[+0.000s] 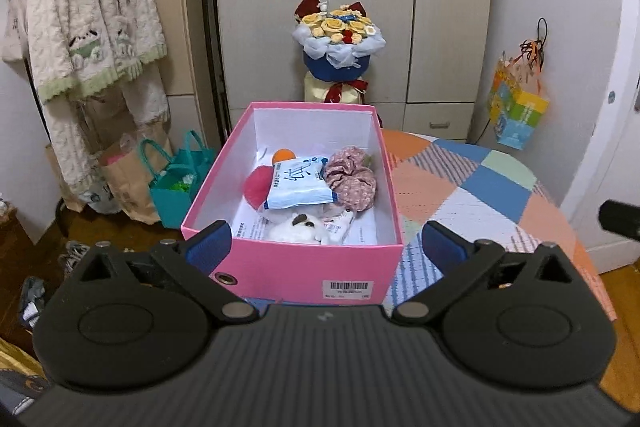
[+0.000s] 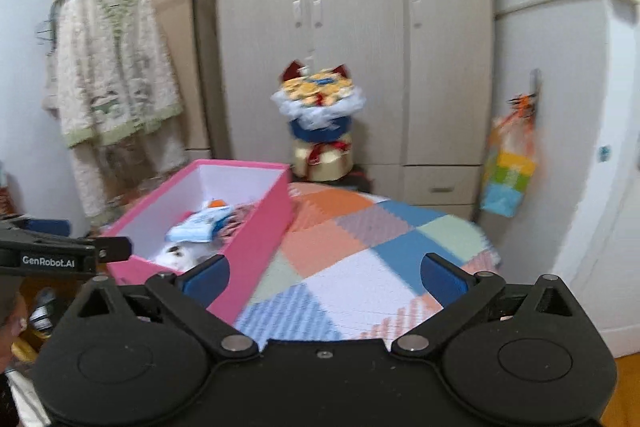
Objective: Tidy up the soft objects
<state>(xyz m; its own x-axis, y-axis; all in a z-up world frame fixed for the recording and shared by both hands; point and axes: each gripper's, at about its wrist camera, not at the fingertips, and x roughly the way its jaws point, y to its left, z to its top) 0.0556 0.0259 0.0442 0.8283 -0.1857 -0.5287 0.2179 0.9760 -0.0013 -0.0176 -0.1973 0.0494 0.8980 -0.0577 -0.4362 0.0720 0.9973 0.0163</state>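
Observation:
A pink box (image 1: 304, 267) stands on the round table with the patchwork cloth (image 1: 480, 187). Inside lie a blue-and-white packet (image 1: 300, 187), a floral scrunchie (image 1: 352, 179), a red soft piece (image 1: 258, 187), an orange ball (image 1: 283, 155) and a white plush toy (image 1: 300, 229). My left gripper (image 1: 326, 247) faces the box's near end, jaws wide open, nothing between them. In the blurred right wrist view the pink box (image 2: 256, 239) sits to the left. My right gripper (image 2: 324, 279) is open over the cloth (image 2: 360, 259), holding nothing. The left gripper's side (image 2: 52, 251) shows at that view's left edge.
A wardrobe (image 1: 360, 7) stands behind the table with a knitted flower bouquet (image 1: 338, 35) before it. A fluffy robe (image 1: 92, 27) hangs on a rack at left, above paper and teal bags (image 1: 176, 179) on the floor. A colourful bag (image 1: 516, 111) hangs on the right wall.

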